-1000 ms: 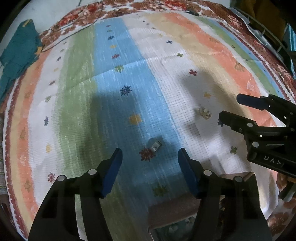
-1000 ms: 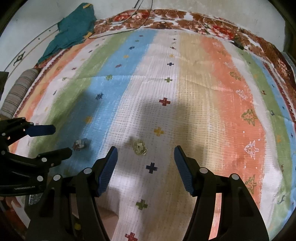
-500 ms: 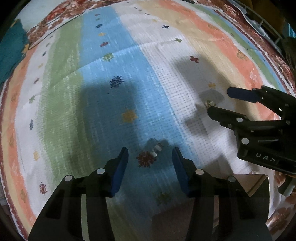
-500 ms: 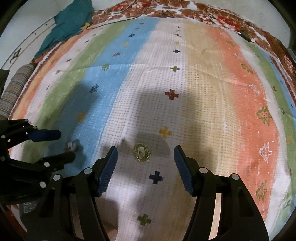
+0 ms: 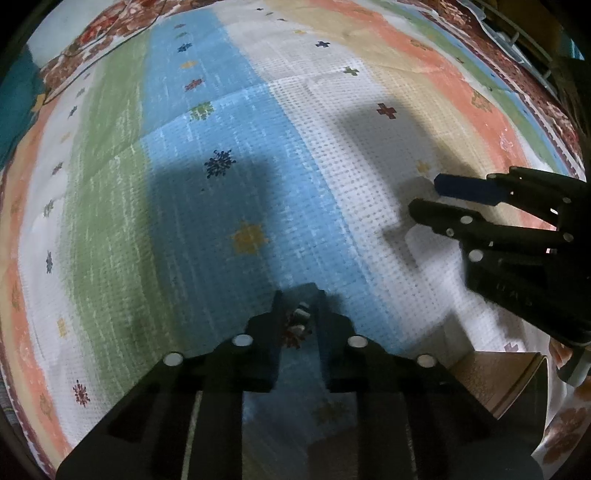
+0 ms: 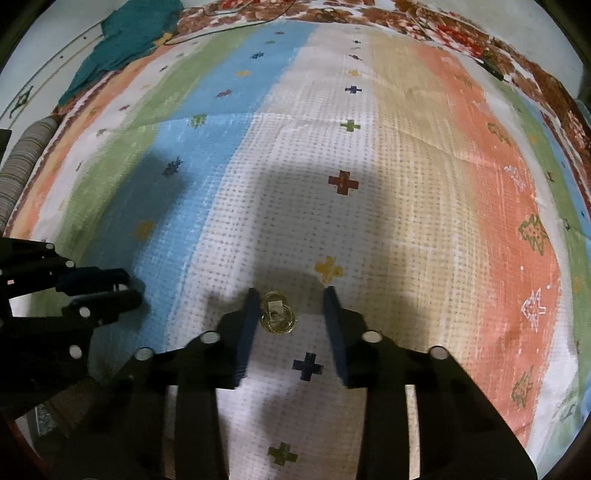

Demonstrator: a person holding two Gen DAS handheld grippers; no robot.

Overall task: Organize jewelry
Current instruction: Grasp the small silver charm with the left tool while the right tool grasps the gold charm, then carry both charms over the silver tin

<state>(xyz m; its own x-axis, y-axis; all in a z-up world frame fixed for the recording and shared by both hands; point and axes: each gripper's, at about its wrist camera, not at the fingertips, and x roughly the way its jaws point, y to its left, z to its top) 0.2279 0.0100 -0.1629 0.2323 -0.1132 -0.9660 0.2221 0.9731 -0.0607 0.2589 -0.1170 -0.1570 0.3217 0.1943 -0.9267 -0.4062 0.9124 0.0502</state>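
Currently mid-pickup, early in the task by the look of it.

Left gripper [image 5: 298,301]: pressed together on a small silvery piece [image 5: 300,320], pinching it right at the fingertips, down on the striped cloth [image 5: 240,166]. Not lifted yet. Hard to say what kind of piece, too small and shadowed.

Right gripper [image 6: 291,295]: partly spread, just been closing, straddling a gold ring-like piece [image 6: 277,318]. Touching or nearly touching it with its left pad, clear gap on the other side. So not gripped yet.

Behind and to the right of the left gripper: corner of a brown box [image 5: 498,376], presumably the destination. Can't see inside, so can't tell whether anything is stored already.

Done: both pieces reached, one pinched. Left: finish closing on the gold one, lift both, carry back to the box, drop in. No other loose jewelry spotted ahead of either tool.

Further ahead of both: only bare striped cloth with small cross and star motifs, then a floral border. Far ahead-left of the right gripper: a crumpled teal cloth [image 6: 125,40] and a thin cable [image 6: 221,26].

Writing: faint marking on the side of the right gripper's body in the left view, too blurred to read. Nothing else legible, no brands or labels.
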